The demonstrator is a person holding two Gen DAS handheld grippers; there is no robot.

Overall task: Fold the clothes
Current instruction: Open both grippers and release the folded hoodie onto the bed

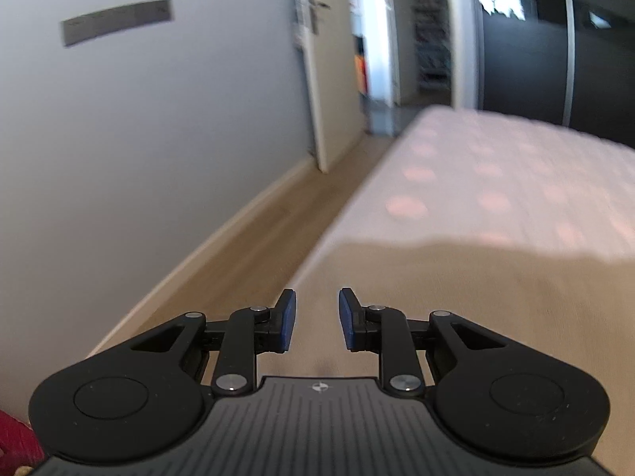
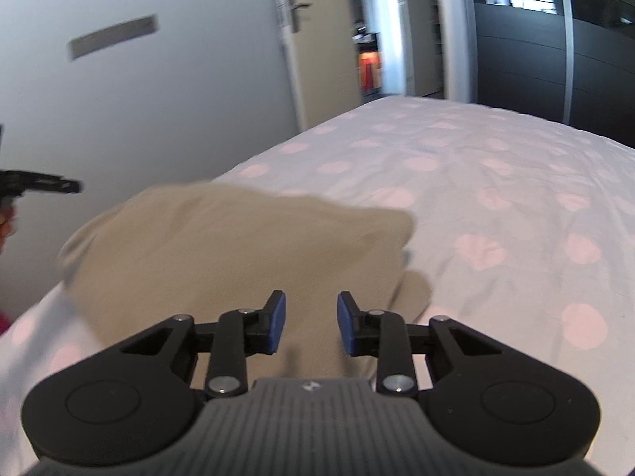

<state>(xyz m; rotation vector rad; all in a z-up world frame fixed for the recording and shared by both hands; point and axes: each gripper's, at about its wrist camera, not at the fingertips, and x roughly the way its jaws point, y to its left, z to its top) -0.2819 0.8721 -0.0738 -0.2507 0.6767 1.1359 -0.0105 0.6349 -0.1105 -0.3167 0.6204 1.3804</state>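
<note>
A beige garment (image 2: 222, 246) lies folded in a rough heap on the bed, near its left edge. In the left wrist view the same beige cloth (image 1: 456, 289) fills the ground under and ahead of the fingers. My left gripper (image 1: 316, 319) is open above the cloth, nothing between its blue pads. My right gripper (image 2: 310, 323) is open too, hovering over the near right part of the garment. The left gripper's tip (image 2: 43, 184) shows at the far left of the right wrist view, beyond the garment's left edge.
The bed (image 2: 496, 198) has a white cover with pink dots and stretches far to the right. A wooden floor strip (image 1: 246, 246) runs between bed and grey wall. An open door (image 1: 317, 79) and dark wardrobe (image 2: 528, 51) stand behind. Something red (image 1: 16, 444) sits at lower left.
</note>
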